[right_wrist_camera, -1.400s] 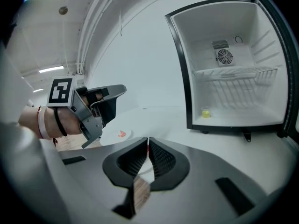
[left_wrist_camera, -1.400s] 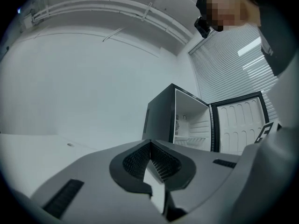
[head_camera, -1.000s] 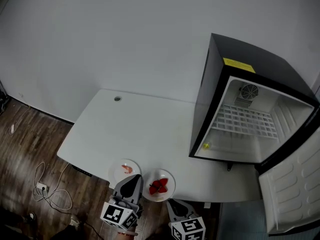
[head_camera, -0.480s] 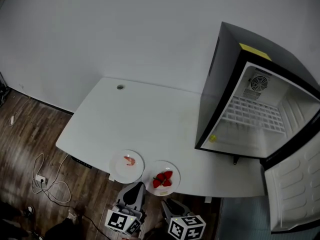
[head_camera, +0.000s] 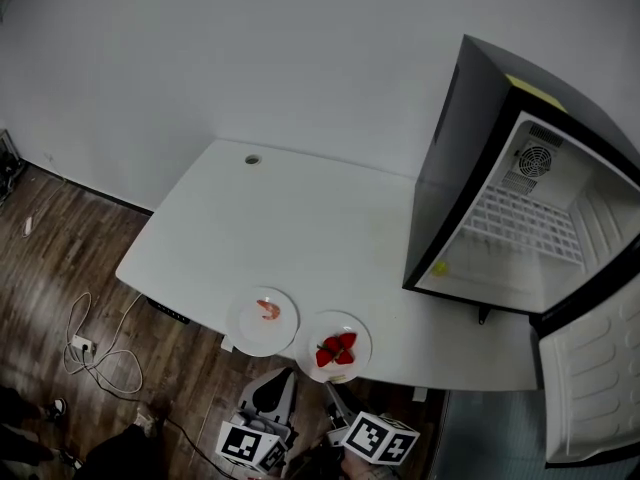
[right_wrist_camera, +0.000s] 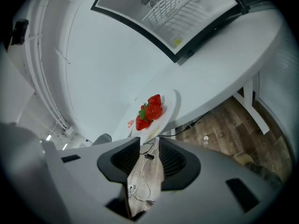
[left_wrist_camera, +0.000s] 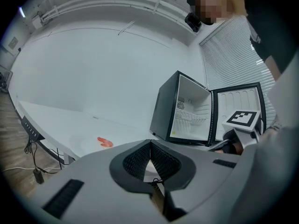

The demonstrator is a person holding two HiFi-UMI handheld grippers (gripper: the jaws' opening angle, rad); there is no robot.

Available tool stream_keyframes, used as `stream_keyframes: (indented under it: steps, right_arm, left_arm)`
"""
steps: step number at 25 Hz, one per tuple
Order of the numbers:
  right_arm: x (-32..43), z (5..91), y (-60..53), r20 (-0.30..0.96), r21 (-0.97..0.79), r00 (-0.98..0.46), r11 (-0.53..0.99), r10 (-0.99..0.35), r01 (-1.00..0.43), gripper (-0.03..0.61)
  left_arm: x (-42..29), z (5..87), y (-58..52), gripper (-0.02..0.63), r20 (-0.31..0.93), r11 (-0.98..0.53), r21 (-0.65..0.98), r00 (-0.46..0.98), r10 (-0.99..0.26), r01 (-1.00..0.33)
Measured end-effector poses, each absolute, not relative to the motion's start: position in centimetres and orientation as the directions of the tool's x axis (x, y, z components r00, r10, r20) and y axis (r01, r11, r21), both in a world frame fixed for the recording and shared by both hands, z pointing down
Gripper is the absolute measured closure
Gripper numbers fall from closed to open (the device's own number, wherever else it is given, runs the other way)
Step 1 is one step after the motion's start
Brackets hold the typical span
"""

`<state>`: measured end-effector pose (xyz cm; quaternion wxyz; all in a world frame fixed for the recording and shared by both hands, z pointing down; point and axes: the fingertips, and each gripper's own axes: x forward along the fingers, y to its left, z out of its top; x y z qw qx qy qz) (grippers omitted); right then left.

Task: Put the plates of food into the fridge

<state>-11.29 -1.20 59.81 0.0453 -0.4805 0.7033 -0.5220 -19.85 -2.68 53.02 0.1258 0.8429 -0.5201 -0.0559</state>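
Reach for the first plate: both plates sat on the table, neither yet in the fridge.

The right tool (right_wrist_camera: pixel 149 149), jaws opening with nothing between them, pointed at the strawberry plate (right_wrist_camera: pixel 164 110) just ahead at the table's (head_camera: pixel 300 228) near edge. The left tool (left_wrist_camera: pixel 149 148) was pinched together and empty, below the shrimp plate (head_camera: pixel 262 320). The next move probably called for slipping the parted jaws over the strawberry plate's near rim, which looked reachable from the front. From there, bare table led to the fridge (head_camera: pixel 520 218). Its door (head_camera: pixel 595 378) was swung wide, and there was room under the wire shelf (head_camera: pixel 525 223) beside a small yellow thing (head_camera: pixel 440 267).
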Motion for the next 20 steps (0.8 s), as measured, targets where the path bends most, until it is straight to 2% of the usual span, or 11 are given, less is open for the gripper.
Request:
stream_keyframes:
  steps: [6,14,17,19,20]
  right_arm:
    - [-11.9,60.3,-2.4,0.398,-0.857,-0.533,-0.096,-0.747,-0.506,0.474]
    - [-11.5,60.0,-3.9,0.303,-0.939,-0.502,-0.165,-0.81,-0.3,0.474]
    - [-11.6,60.1,-3.8,0.296,-0.945,-0.505,-0.173,-0.811,-0.276,0.477]
    - [-11.4,60.3,-3.7,0.29,-0.948,-0.502,-0.172,-0.814,-0.268,0.529]
    - [-11.3,60.4,-3.6,0.282,-0.951,-0.504,-0.169,-0.817,-0.258,0.531]
  left_arm:
    - [-19.4,52.6,-2.7,0.607,-0.007,-0.449,0.276,0.465,-0.885,-0.85]
    - [-19.3,53.2,-2.3,0.607,0.041,-0.456,0.269,0.483,-0.875,-0.849]
    - [-19.5,53.5,-2.3,0.607,0.057,-0.442,0.28,0.475,-0.878,-0.852]
    - [-19.5,53.5,-2.4,0.607,0.052,-0.446,0.275,0.477,-0.878,-0.852]
    - [-19.5,53.5,-2.4,0.607,0.054,-0.446,0.274,0.476,-0.878,-0.852]
